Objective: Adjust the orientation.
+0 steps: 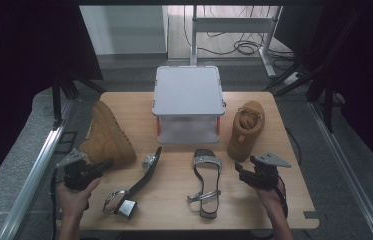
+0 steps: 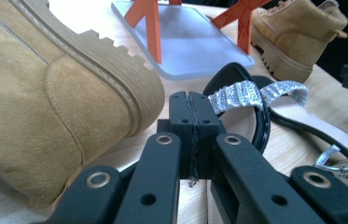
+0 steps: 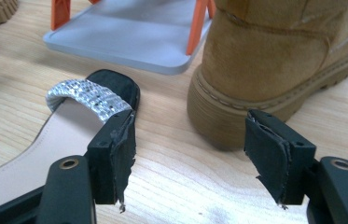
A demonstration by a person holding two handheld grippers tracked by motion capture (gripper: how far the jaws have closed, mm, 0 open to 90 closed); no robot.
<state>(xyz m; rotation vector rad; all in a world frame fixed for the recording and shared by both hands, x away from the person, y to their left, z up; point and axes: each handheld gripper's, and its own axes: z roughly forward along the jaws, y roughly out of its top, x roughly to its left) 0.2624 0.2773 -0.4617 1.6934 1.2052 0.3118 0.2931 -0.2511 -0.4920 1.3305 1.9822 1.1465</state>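
A tan suede boot (image 1: 105,137) lies on its side at the table's left, large in the left gripper view (image 2: 45,107). My left gripper (image 1: 105,164) sits just beside its heel, jaws pressed together (image 2: 192,112) with nothing between them. A second tan boot (image 1: 246,129) stands upright at the right. My right gripper (image 1: 239,170) is just in front of that boot's heel (image 3: 279,60), open (image 3: 190,154) and empty. Two black sandals with silver straps lie between the hands: one tipped on its side (image 1: 136,185), one flat (image 1: 206,182), whose toe strap (image 3: 87,100) is by the right gripper's left jaw.
A small grey two-tier shelf with orange legs (image 1: 189,92) stands at the table's back middle, its lower tray (image 2: 185,42) (image 3: 129,32) close behind the sandals. The wooden table (image 1: 174,210) has bare room along the front edge. Black curtains and metal rails flank both sides.
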